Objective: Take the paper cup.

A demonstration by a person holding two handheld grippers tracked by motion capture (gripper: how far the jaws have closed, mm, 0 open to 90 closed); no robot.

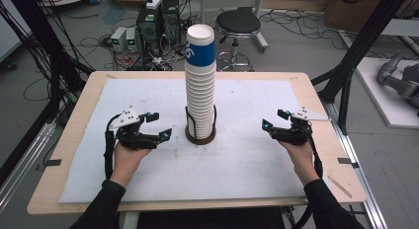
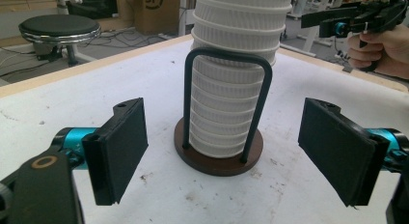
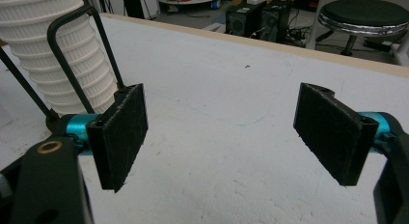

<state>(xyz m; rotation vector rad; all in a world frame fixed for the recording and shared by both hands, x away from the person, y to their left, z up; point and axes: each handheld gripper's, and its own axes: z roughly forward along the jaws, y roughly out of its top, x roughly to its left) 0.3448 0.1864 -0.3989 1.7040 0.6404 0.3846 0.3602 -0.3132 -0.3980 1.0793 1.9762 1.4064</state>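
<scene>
A tall stack of white ribbed paper cups (image 1: 200, 76), its top cup banded in blue, stands in a dark wire holder on a round brown base (image 1: 200, 136) at the middle of the table. To its left my left gripper (image 1: 159, 125) is open, held by a hand, with nothing between its jaws. The left gripper view looks straight at the cup stack (image 2: 232, 79) and base (image 2: 219, 159) ahead of the open left gripper (image 2: 226, 154). My right gripper (image 1: 274, 119) sits open to the right of the stack, jaws empty. In the right gripper view the cup stack (image 3: 58, 55) is at far left, beyond the right gripper (image 3: 222, 137).
A white mat (image 1: 148, 170) covers the wooden table (image 1: 74, 135). Behind the table stand a black stool (image 1: 238, 24), computer boxes (image 1: 158, 21) and floor cables. Black frame posts (image 1: 365, 36) rise at the right. In the left gripper view the other hand holds its gripper (image 2: 366, 16) at top right.
</scene>
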